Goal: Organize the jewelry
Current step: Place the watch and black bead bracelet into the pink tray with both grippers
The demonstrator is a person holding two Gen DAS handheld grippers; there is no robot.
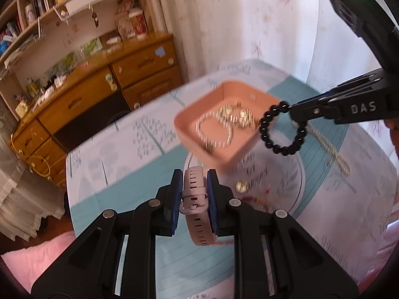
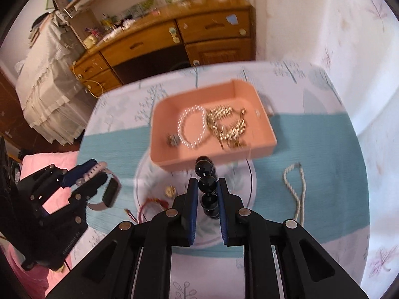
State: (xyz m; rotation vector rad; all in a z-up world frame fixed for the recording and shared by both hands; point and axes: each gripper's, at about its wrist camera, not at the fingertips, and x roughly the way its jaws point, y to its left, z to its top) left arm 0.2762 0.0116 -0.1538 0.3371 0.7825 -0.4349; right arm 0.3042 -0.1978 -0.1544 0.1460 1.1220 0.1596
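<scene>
My left gripper [image 1: 194, 178] is shut on the strap of a pale pink smartwatch [image 1: 197, 206] and holds it above the table, short of the pink tray [image 1: 199, 109]. In the right wrist view the left gripper [image 2: 84, 172] shows at the left with the watch [image 2: 111, 191] hanging from it. My right gripper [image 2: 206, 183] is shut on a black bead bracelet [image 2: 208, 186], above the table just before the tray [image 2: 264, 127]. In the left wrist view the bracelet [image 1: 281, 129] dangles from the right gripper [image 1: 290, 107] over the tray's right corner. The tray holds a pearl bracelet [image 2: 192, 129] and gold chains [image 2: 227, 124].
On the patterned tablecloth lie a pearl rope necklace [image 2: 298, 189], a small gold piece [image 2: 170, 190] and a red cord bracelet [image 2: 149, 205]. A wooden desk [image 2: 174, 39] with drawers stands behind the table. A pink cushion [image 1: 32, 261] lies at the near left.
</scene>
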